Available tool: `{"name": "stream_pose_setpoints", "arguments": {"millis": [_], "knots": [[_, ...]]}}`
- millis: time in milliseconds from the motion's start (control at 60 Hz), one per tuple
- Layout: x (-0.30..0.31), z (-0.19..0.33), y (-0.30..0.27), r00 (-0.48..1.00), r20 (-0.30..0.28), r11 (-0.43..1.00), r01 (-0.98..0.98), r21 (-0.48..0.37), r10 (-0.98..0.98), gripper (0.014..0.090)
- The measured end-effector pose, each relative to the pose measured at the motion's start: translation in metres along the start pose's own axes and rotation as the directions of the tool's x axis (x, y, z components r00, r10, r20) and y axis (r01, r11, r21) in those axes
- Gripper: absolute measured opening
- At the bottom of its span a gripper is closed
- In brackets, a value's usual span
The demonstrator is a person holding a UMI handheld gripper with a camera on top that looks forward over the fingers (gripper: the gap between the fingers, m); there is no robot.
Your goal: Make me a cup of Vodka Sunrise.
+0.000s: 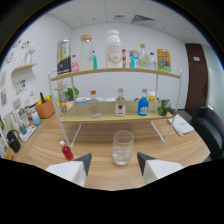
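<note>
The labels on the bottles on the top shelf (115, 71) and on the lower shelf (120, 118) are too small and soft to read, so their contents cannot be told. The small items on the wall shelf (25, 66) are blurred beyond naming. The lower part of each of the fingers (82, 162) is cut off by the dark bottom rim of the view, as is the near edge of the table (175, 150). The black chair (210, 131) and the dark door (195, 75) are partly lost at the round border. Whether the clear glass (123, 148) holds any liquid cannot be told.
</note>
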State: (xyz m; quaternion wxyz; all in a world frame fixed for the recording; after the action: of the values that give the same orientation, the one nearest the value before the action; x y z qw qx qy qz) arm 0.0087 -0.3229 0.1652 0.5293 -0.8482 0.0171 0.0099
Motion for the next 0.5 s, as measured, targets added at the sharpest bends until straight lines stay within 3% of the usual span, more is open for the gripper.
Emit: {"name": "stream_pose_setpoints", "arguments": {"millis": [200,500], "knots": [[0.066,-0.021,-0.088,0.998,-0.032,0.994,-0.049,0.099,0.052,0.0855],[0.159,0.003,-0.249,0.998,-0.008,0.956,-0.064,0.287,0.07,0.0857]]}}
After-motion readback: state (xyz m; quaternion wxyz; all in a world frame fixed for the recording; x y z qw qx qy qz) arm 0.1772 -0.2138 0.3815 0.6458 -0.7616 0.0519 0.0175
